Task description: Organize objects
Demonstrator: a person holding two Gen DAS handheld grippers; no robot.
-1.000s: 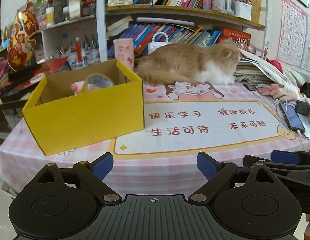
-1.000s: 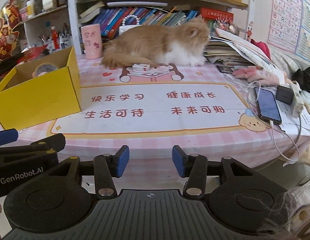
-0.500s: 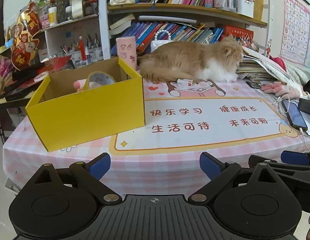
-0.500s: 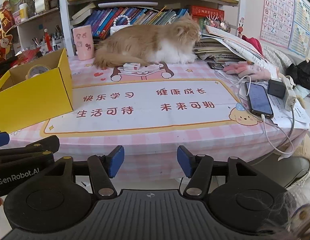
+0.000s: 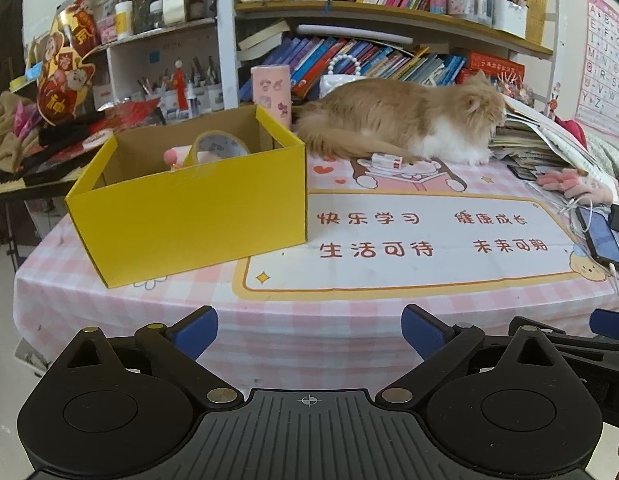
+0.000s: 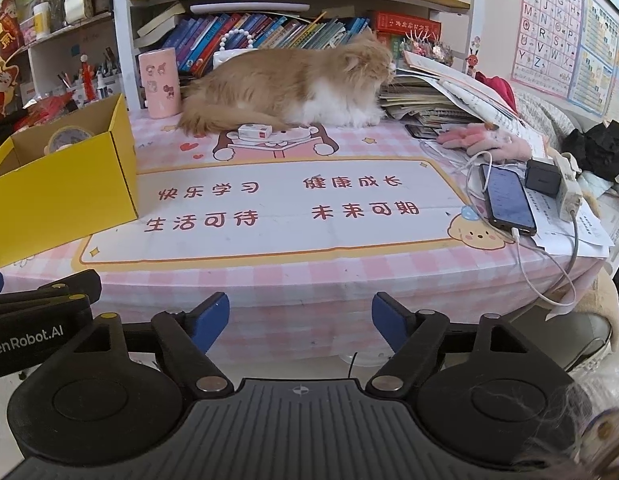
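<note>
Both claws, left (image 5: 309, 326) and right (image 6: 300, 320), hang released and empty, jaws having just widened. Ahead-left, the yellow box (image 5: 197, 208) already holds a tape roll (image 5: 219, 148); a small white box (image 6: 254, 132) lies far ahead beside the cat (image 6: 293, 84), probably remaining.

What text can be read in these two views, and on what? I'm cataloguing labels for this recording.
"快乐学习", "健康成长", "生活可待", "未来可期": on the desk mat.
"GenRobot.AI" (first letter cut off): on the left gripper body, right wrist view.
"神": on the red paper decoration.
Capital letters A to Z: on the alphabet poster.
Book spines, the red box and the small white box: too small or blurred.
</note>
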